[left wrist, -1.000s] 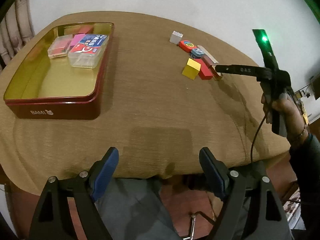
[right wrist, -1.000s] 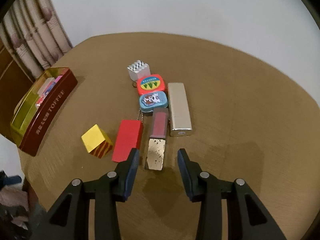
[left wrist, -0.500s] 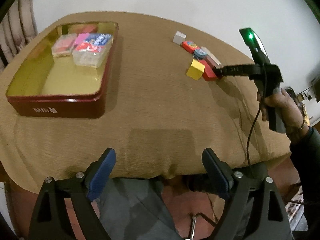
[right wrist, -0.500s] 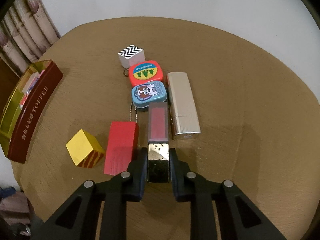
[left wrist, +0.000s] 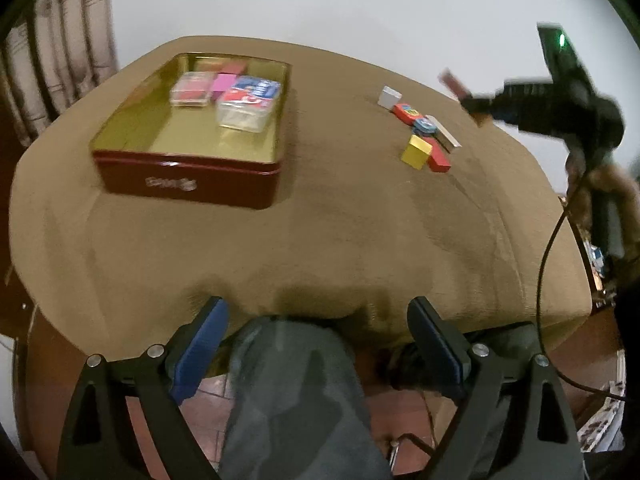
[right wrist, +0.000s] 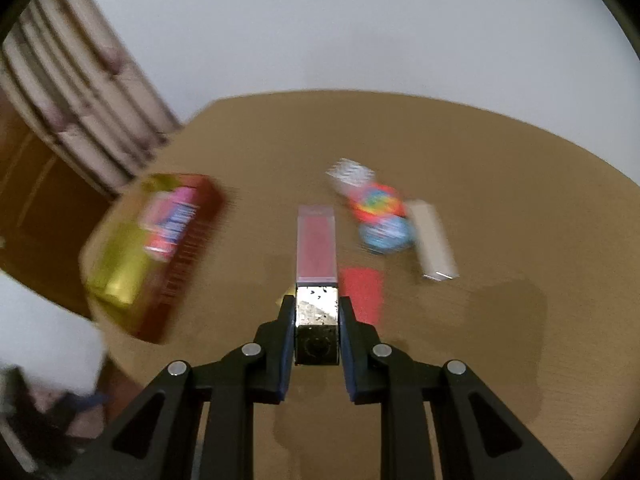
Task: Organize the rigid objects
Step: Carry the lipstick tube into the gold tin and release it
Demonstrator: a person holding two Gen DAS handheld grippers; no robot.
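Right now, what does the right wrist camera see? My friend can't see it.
The right hand-held gripper holds a long pink stick with a shiny gold cap above a brown table. A red tin sits left; small blurry toys lie right.

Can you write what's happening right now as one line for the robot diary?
right gripper: shut on lipstick tube, off table | left gripper: open, empty | tin: partly filled

My way to the red tin (left wrist: 188, 184) near the table's (left wrist: 320, 240) left edge crosses bare cloth through the middle. The tin's near half is open floor; boxes (left wrist: 224, 98) crowd its far end. Toward the right edge, the cluster of small blocks (left wrist: 424, 136) bars a low pass. The near edge is open.
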